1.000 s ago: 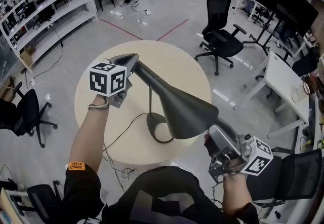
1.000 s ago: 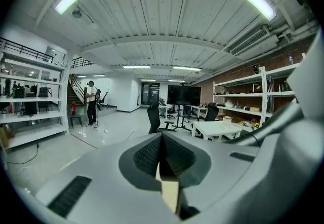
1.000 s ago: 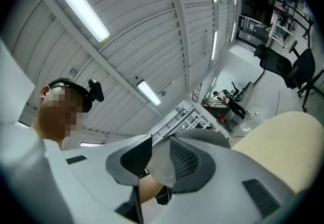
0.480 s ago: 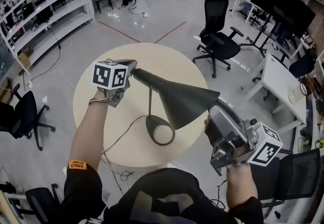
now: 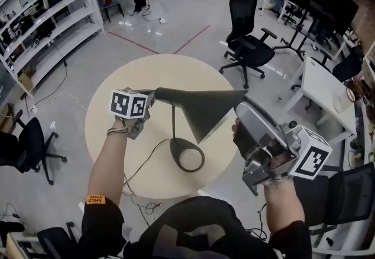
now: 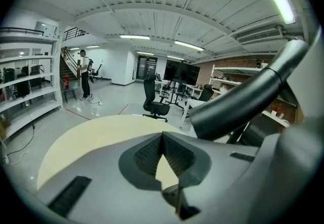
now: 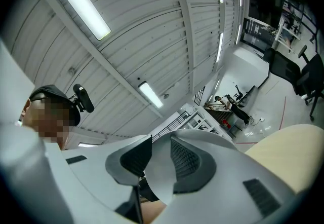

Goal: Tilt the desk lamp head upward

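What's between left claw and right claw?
The dark lamp head, seen in the head view: narrow end by the left claw, wide rim at the right claw.

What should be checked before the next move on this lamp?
1. Right tool clamped on the rim of the dark grey cone-shaped lamp head: ok, a pale wall fills the space between its jaws.
2. Left tool gripping the lamp: not ok, its jaws are together and the head's narrow end passes beside them.
3. Dark round lamp base seated on the round beige table: ok.
4. Thin dark cord slack: ok, it curves loosely off the table edge.
5. Head raised far enough: cannot tell from these angles.
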Available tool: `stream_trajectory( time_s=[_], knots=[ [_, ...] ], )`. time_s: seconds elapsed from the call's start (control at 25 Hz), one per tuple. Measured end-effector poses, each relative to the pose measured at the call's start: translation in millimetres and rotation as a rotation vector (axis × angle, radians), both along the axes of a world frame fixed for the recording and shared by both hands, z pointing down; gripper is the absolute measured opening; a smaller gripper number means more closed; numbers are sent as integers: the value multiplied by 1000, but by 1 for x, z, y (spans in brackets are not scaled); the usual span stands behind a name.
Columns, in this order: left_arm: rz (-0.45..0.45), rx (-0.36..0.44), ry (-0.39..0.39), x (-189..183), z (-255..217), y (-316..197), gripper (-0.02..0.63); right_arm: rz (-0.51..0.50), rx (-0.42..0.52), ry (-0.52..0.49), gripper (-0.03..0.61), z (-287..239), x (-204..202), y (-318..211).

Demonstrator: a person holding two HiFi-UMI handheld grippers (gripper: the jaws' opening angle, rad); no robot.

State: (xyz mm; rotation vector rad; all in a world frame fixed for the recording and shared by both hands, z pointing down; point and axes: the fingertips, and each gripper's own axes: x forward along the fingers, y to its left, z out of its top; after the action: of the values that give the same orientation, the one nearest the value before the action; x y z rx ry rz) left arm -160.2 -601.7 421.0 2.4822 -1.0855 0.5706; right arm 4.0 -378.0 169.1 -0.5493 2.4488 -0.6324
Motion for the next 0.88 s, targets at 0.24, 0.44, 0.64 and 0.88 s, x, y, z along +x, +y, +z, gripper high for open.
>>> stream_trajectory(
  time_s=[0.24, 0.44, 0.64, 0.88],
  knots=[
    [67, -18, -14, 18, 18, 13, 46, -5, 17, -3, 101, -1, -10, -8],
    [55, -5, 21, 18, 16, 17, 46, -8, 27, -29, 101, -4, -9, -7],
    [43, 15, 31, 12, 23, 24, 46, 18, 22, -89, 100, 0, 7, -10],
    [60, 53, 64, 15, 25, 50, 46, 3, 34, -124, 100, 6, 11, 1]
  ],
)
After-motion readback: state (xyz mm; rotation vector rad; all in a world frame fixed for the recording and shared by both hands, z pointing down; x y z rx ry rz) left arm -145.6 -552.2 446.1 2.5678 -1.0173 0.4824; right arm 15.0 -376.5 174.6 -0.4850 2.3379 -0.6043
